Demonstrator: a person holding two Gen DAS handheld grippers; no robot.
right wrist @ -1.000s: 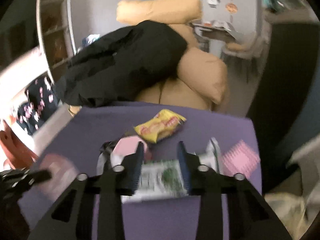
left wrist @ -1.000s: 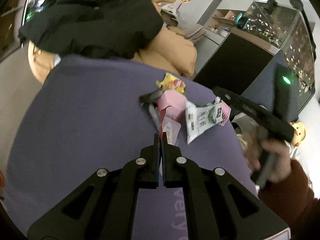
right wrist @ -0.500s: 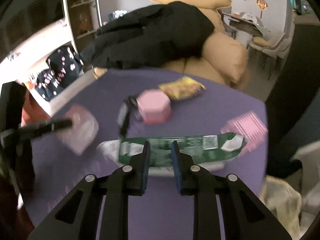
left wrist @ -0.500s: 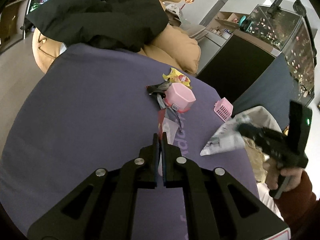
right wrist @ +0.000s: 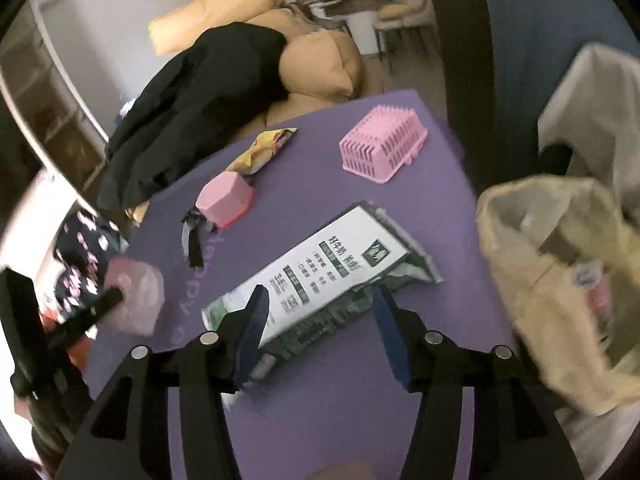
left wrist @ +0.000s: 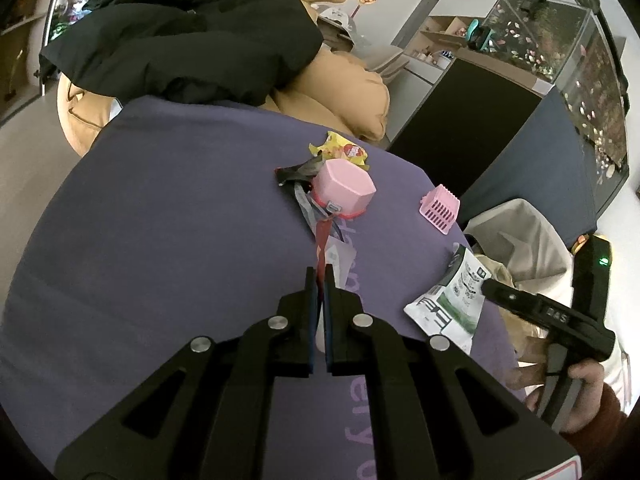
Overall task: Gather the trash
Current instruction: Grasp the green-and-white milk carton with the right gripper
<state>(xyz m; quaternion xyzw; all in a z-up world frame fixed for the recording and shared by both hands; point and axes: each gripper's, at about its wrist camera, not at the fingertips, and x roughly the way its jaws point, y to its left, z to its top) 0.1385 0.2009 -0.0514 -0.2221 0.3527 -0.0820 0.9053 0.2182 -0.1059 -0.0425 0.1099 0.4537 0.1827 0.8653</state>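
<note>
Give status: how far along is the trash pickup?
Done: some litter already lies in the bag. In hand: right hand-held gripper is opening around the green-white packet; left hand-held gripper is shut on a pale wrapper. Left: yellow wrapper.

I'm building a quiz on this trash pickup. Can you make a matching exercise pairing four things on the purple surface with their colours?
Things:
1. snack wrapper
2. slotted basket
3. pouch between the right gripper's opening jaws
4. garment on the cushions

Colours:
a. black
b. white and green
c. yellow
d. pink

Pairs: 1-c, 2-d, 3-b, 4-a
</note>
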